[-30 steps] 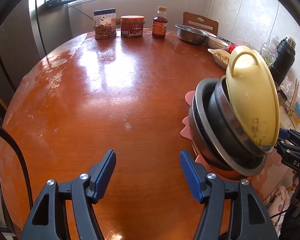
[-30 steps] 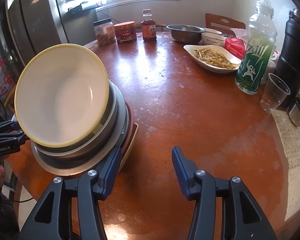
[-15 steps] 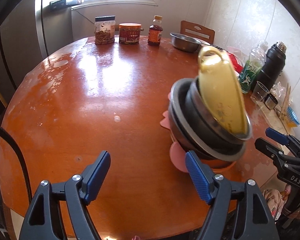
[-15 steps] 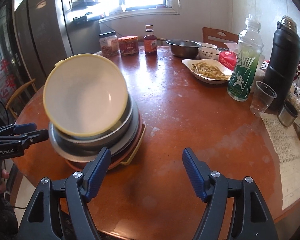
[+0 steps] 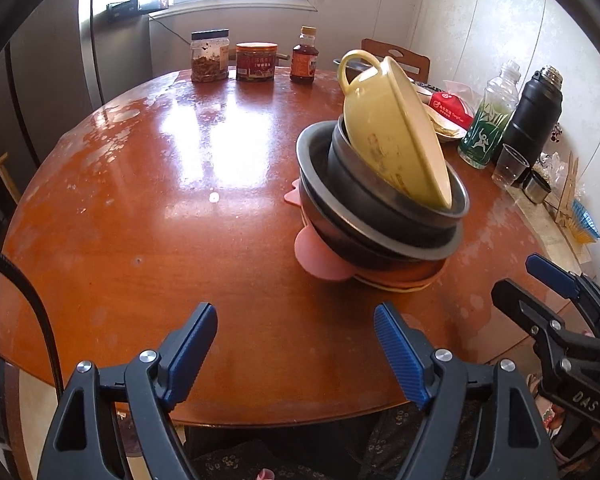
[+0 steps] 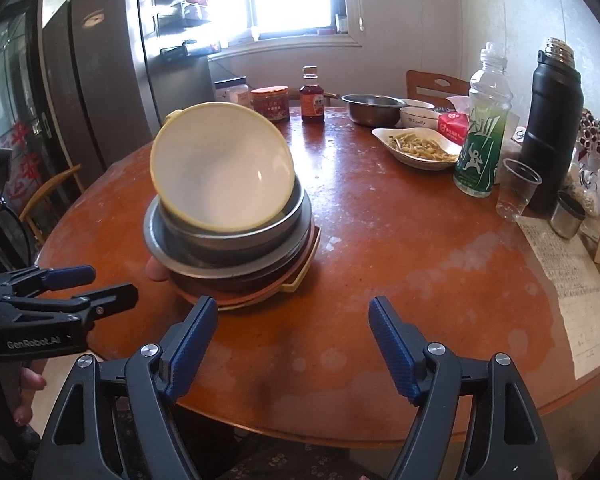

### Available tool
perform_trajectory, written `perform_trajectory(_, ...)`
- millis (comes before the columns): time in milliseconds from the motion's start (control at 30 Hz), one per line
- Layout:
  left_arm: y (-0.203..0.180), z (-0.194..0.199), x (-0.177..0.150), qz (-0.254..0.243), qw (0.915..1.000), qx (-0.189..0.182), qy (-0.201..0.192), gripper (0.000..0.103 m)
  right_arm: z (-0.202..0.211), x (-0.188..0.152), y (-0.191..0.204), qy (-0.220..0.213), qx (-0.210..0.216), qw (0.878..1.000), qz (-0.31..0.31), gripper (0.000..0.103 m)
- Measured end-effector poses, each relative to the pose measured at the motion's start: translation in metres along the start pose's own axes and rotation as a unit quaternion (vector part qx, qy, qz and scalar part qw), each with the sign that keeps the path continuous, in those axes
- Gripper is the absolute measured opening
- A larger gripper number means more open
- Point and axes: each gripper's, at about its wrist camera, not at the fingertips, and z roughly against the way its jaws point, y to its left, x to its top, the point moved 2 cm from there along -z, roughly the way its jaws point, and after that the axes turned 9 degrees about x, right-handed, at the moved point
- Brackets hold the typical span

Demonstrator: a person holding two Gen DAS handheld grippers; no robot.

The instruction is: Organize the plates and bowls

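Both wrist fisheyes look steeply down across the round reddish wooden bench, sharing the tilted bowl stack from opposite sides.

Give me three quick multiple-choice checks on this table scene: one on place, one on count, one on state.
1. Where does the yellow bowl sit?
A. On top of the stacked metal bowls
B. Beside the black flask
C. On the chair

2. How many jars and bottles stand in the row at the far edge of the table, below the window?
A. One
B. Three
C. Five

3. How does the yellow bowl rest?
A. Flat and level
B. Upside down
C. Tilted on its side

Answers: 1 A, it leans in the uppermost metal bowl. 2 B, two jars and a brown bottle. 3 C, its opening faces sideways.
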Motion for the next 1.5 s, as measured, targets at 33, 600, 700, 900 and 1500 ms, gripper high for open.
perform_trajectory(33, -0.001, 0.001, -0.002, 0.0, 1.0, -0.001, -0.001, 0.08, 0.0, -0.002, 0.001, 0.001, 0.001, 1.0, 0.0, 0.08)
perform_trajectory(600, -0.013, 0.015, -0.018, -0.001, 0.9996, 0.022, -0.016, 0.081, -0.001, -0.02, 0.004, 0.002, 0.017, 1.0, -0.007, 0.081)
perform_trajectory(700, -0.012, 0.015, -0.02, -0.001, 0.9996, 0.026, -0.014, 0.081, -0.001, -0.021, 0.005, 0.0, 0.016, 1.0, -0.007, 0.081)
perform_trajectory(900, -0.013, 0.015, -0.023, 0.0, 0.9995, 0.03, -0.013, 0.081, -0.001, -0.023, 0.002, 0.001, 0.016, 1.0, -0.012, 0.081)
perform_trajectory(1500, -0.02, 0.019, -0.026, -0.005, 0.9994, 0.032, -0.014, 0.081, 0.005, -0.028, 0.001, -0.001, 0.023, 1.0, -0.017, 0.081)
